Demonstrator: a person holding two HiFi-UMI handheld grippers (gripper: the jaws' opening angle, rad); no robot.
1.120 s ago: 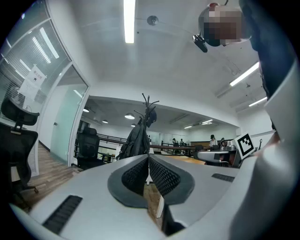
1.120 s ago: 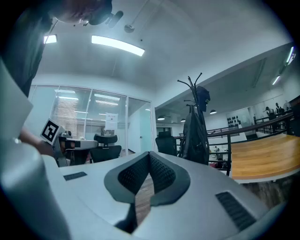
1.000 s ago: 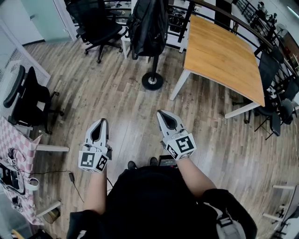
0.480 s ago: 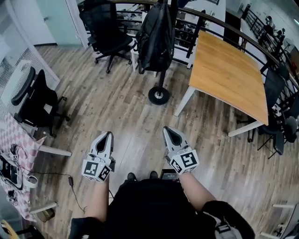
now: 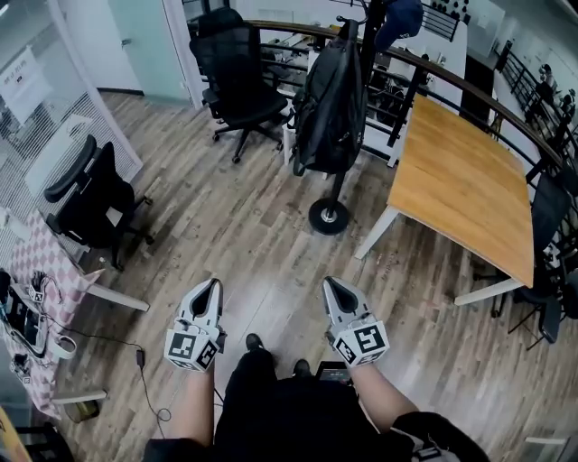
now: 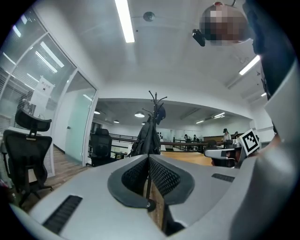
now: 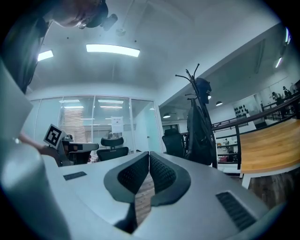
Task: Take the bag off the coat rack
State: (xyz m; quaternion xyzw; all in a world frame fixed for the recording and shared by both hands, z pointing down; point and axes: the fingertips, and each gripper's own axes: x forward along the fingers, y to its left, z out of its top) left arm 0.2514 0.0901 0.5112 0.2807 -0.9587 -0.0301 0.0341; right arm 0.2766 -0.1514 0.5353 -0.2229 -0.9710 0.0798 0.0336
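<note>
Head view: your left gripper and right gripper point toward the bag, which hangs on the coat rack well ahead of them.

Left gripper view: the jaws are closed and empty, and the bag is straight ahead.

Right gripper view: the jaws are closed and empty, and the bag is ahead to the right.

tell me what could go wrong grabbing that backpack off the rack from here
The coat rack stands on one small round base; tugging the black backpack sideways could tip it toward the wooden table. A dark cap hanging above might get knocked off. The left gripper and right gripper are shut and must open first.
</note>
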